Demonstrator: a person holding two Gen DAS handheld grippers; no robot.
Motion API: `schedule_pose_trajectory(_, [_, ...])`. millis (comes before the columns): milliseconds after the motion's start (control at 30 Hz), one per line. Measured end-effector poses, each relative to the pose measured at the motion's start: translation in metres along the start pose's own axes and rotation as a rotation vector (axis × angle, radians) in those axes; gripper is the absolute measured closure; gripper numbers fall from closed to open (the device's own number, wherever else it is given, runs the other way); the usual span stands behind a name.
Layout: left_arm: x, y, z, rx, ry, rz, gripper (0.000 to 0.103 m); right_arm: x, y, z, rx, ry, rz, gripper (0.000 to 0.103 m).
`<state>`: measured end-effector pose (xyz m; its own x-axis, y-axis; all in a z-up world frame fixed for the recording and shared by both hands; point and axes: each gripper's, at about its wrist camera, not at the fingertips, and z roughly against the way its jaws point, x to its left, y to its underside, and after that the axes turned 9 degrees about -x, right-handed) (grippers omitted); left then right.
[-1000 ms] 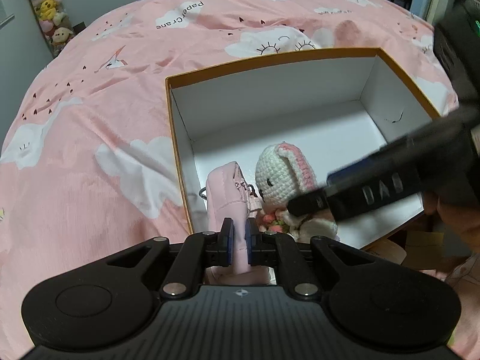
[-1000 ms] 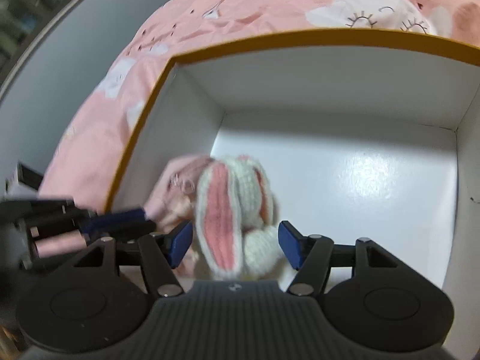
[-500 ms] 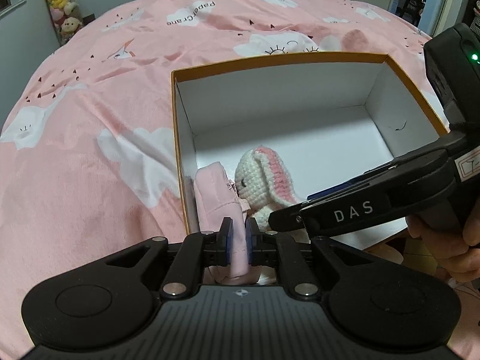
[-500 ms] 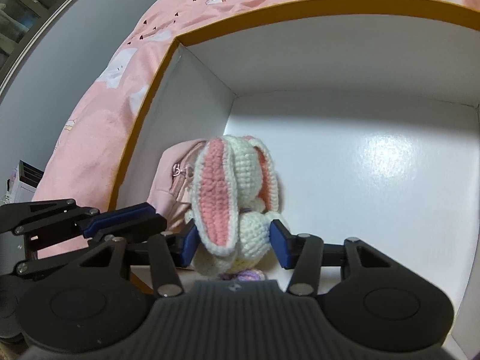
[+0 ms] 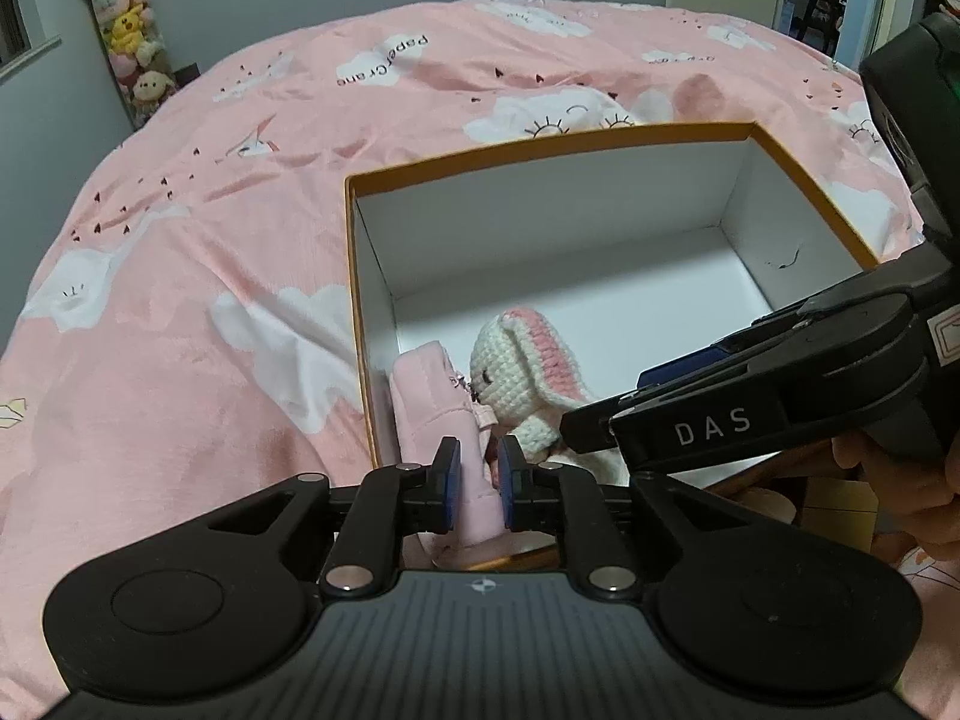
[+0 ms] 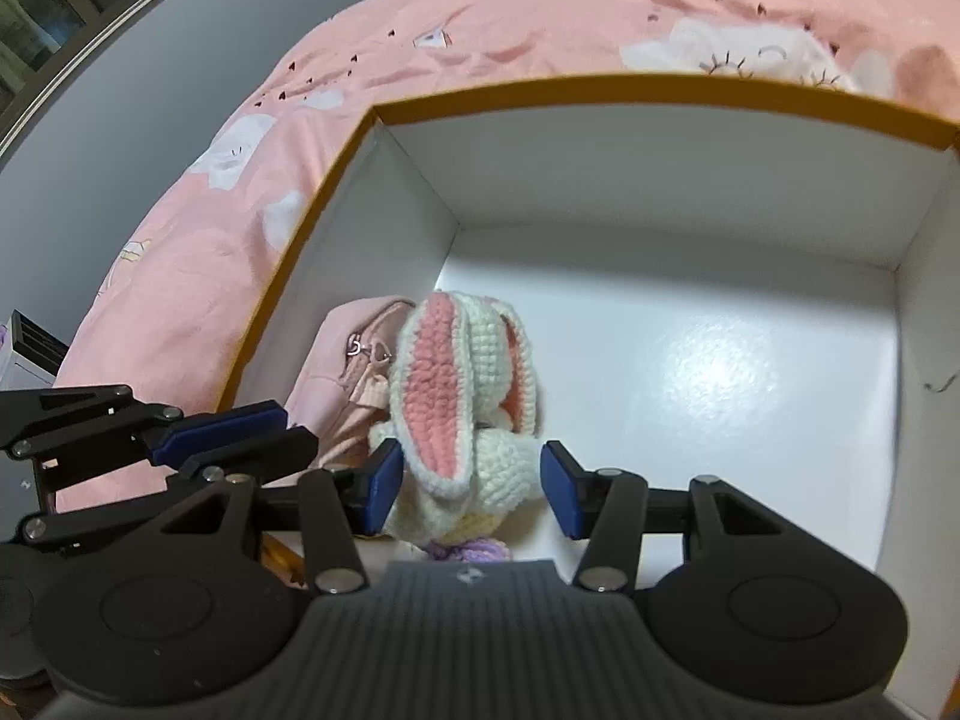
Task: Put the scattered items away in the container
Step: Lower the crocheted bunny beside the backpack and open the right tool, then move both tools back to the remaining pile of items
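Observation:
An open white box with an orange rim point(image 5: 351, 276) point(image 6: 540, 93) sits on a pink bed. Inside its near left corner stand a pink pouch point(image 5: 429, 402) point(image 6: 336, 354) and a crocheted white and pink bunny point(image 5: 522, 366) point(image 6: 462, 396). My left gripper point(image 5: 478, 483) is shut on the pink pouch, holding it against the box's left wall. My right gripper point(image 6: 471, 492) is open with the bunny between its fingers, which stand apart from it. The right gripper's body also shows in the left wrist view point(image 5: 750, 408).
The pink cloud-print duvet point(image 5: 180, 276) surrounds the box. A column of plush toys point(image 5: 129, 54) stands by the far wall. The right and far parts of the box floor point(image 6: 720, 372) are bare. A person's hand point(image 5: 900, 480) grips the right gripper handle.
My right gripper has opened wider and let go of the bunny, which now rests in the box. My left gripper still holds the pouch; both grippers have pulled back slightly.

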<state>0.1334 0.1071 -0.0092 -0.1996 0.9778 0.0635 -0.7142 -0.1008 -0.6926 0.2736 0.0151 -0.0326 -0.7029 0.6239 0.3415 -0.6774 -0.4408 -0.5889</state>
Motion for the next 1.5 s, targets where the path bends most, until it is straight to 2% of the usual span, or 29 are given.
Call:
schedule_pose_trajectory(67, [-0.003, 0.001, 0.006, -0.010, 0.009, -0.001, 0.073, 0.000, 0.001, 0.006, -0.015, 0.004, 0.002, 0.048])
schedule_pose_trajectory(300, [-0.019, 0.001, 0.037, -0.083, -0.003, -0.048, 0.069, 0.011, 0.010, 0.039, -0.103, 0.014, 0.063, 0.044])
schedule_pose_trajectory(533, [-0.034, 0.011, 0.068, -0.183, -0.014, -0.073, 0.049, 0.015, 0.031, 0.082, -0.251, 0.018, 0.098, 0.042])
schedule_pose_trajectory(733, [-0.044, 0.034, 0.081, -0.209, 0.026, -0.076, 0.048, 0.018, 0.066, 0.109, -0.355, 0.072, 0.128, 0.031])
schedule_pose_trajectory(867, [-0.038, 0.046, 0.087, -0.180, 0.077, -0.044, 0.048, 0.014, 0.086, 0.125, -0.377, 0.108, 0.132, 0.030])
schedule_pose_trajectory(1000, [-0.028, 0.062, 0.096, -0.150, 0.140, -0.017, 0.048, 0.000, 0.110, 0.134, -0.349, 0.141, 0.093, 0.030])
schedule_pose_trajectory(1133, [-0.032, 0.076, 0.103, -0.116, 0.215, -0.052, 0.052, -0.007, 0.137, 0.138, -0.269, 0.152, 0.086, 0.032])
schedule_pose_trajectory(1233, [-0.042, 0.081, 0.107, -0.095, 0.268, -0.106, 0.052, -0.006, 0.153, 0.142, -0.221, 0.157, 0.118, 0.038])
schedule_pose_trajectory(1333, [-0.058, 0.086, 0.108, -0.041, 0.311, -0.185, 0.052, -0.003, 0.163, 0.146, -0.180, 0.141, 0.130, 0.038])
schedule_pose_trajectory(1500, [-0.081, 0.104, 0.109, 0.053, 0.307, -0.315, 0.052, 0.003, 0.181, 0.148, -0.107, 0.081, 0.116, 0.038])
